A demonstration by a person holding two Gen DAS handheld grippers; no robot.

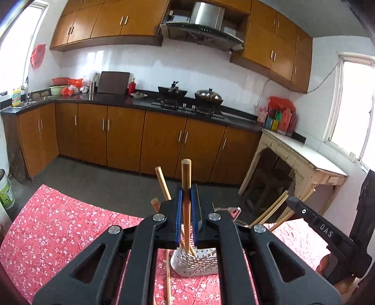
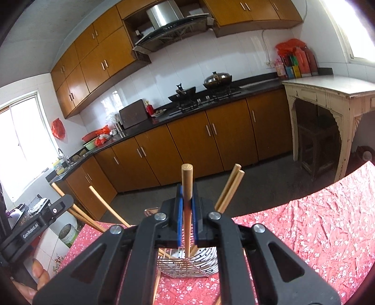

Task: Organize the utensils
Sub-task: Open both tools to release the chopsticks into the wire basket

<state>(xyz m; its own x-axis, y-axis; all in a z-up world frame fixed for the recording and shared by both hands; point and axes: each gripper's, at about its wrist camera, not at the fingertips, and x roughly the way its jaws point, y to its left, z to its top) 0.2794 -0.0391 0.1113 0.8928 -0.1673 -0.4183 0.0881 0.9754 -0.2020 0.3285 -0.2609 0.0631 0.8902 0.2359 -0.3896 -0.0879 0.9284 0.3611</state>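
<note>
Two claws each pinch one wooden chopstick: left claw (image 1: 186,194), right claw (image 2: 186,199), lowering into the perforated steel holder (image 1: 201,262); several chopsticks (image 2: 228,187) already stand inside, and a loose one (image 1: 168,276) lies on the tabletop (image 1: 58,223).

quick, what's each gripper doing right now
Left gripper: closed on a brown wooden chopstick.
Right gripper: closed on a light wooden chopstick.

White tiled walls (image 1: 145,63) are lined with orange-brown wall cabinets (image 1: 110,21) and base cabinets (image 1: 126,138) under a black countertop (image 1: 112,101). A range hood (image 1: 204,21) is mounted above the gas hob (image 1: 187,106). Daylight is admitted through a window (image 1: 351,105) beside a worn cream table (image 2: 328,93). The floor (image 1: 93,178) is grey.
</note>
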